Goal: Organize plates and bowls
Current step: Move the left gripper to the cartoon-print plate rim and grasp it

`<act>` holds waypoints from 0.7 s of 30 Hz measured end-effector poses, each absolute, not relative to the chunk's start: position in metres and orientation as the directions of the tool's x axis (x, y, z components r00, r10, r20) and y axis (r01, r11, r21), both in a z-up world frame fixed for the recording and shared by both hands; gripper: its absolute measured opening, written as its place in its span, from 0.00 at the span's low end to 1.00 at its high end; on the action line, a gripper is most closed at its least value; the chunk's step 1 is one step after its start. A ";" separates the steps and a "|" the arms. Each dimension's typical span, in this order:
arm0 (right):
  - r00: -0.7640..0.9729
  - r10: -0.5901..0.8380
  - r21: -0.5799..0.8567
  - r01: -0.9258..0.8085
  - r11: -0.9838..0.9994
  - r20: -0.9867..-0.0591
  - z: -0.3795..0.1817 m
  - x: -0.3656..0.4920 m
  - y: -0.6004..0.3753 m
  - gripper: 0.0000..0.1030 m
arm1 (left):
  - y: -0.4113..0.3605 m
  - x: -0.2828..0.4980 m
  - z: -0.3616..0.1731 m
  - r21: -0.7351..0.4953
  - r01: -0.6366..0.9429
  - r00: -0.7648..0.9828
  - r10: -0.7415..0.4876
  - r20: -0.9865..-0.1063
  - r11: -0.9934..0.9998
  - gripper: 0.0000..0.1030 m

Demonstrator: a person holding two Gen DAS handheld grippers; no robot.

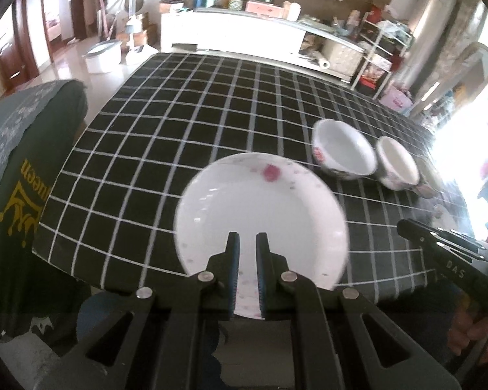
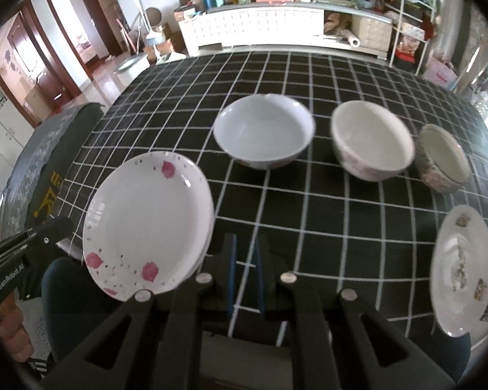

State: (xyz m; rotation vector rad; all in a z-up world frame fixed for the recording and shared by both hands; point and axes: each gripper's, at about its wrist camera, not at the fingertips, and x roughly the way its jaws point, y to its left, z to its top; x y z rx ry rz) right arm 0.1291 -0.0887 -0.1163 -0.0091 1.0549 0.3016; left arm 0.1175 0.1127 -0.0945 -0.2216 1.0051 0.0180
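Two plates stacked at near left edge [image 2: 146, 221] overhang table [image 2: 341, 227]; left gripper [image 1: 247, 260], jaws narrowly apart, could tip them. Right gripper [image 2: 245, 260] nearly closed, empty.

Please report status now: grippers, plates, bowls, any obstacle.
Left gripper nearly closed, over white pink-petalled plate. Right gripper nearly closed, empty. Three bowls in row. No obstacle.

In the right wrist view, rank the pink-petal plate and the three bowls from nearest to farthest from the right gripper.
From the right gripper:
1. Pink-petal plate, just left of the fingers, at the near table edge.
2. Pale blue bowl, ahead, slightly left of centre.
3. White bowl, ahead to the right.
4. Patterned bowl, farthest right in the row.
The blue and white bowls are close to call.
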 end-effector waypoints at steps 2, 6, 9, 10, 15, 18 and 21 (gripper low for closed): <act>0.470 0.239 0.138 -0.238 0.961 -0.849 -0.112 0.124 -0.096 0.14 | 0.101 0.116 -0.090 -0.169 -0.089 0.545 -0.094 -0.833 0.982 0.08; 0.501 0.230 0.137 -0.216 0.967 -0.834 -0.101 0.112 -0.115 0.14 | 0.077 0.115 -0.082 -0.167 -0.038 0.549 -0.119 -0.827 0.985 0.08; 0.527 0.222 0.135 -0.199 0.971 -0.820 -0.092 0.105 -0.129 0.14 | 0.056 0.115 -0.076 -0.169 0.007 0.549 -0.145 -0.823 0.986 0.08; 0.534 0.220 0.134 -0.196 0.971 -0.816 -0.090 0.102 -0.133 0.14 | 0.048 0.115 -0.074 -0.168 0.023 0.550 -0.152 -0.821 0.986 0.08; 0.557 0.210 0.132 -0.177 0.975 -0.804 -0.082 0.093 -0.154 0.14 | 0.007 0.116 -0.063 -0.153 0.108 0.556 -0.187 -0.810 0.982 0.08; 0.564 0.200 0.134 -0.157 0.978 -0.801 -0.079 0.089 -0.171 0.14 | -0.018 0.119 -0.057 -0.138 0.154 0.555 -0.201 -0.807 0.978 0.08; 0.577 0.183 0.134 -0.128 0.983 -0.796 -0.076 0.085 -0.192 0.14 | -0.043 0.125 -0.052 -0.134 0.191 0.548 -0.219 -0.807 0.972 0.08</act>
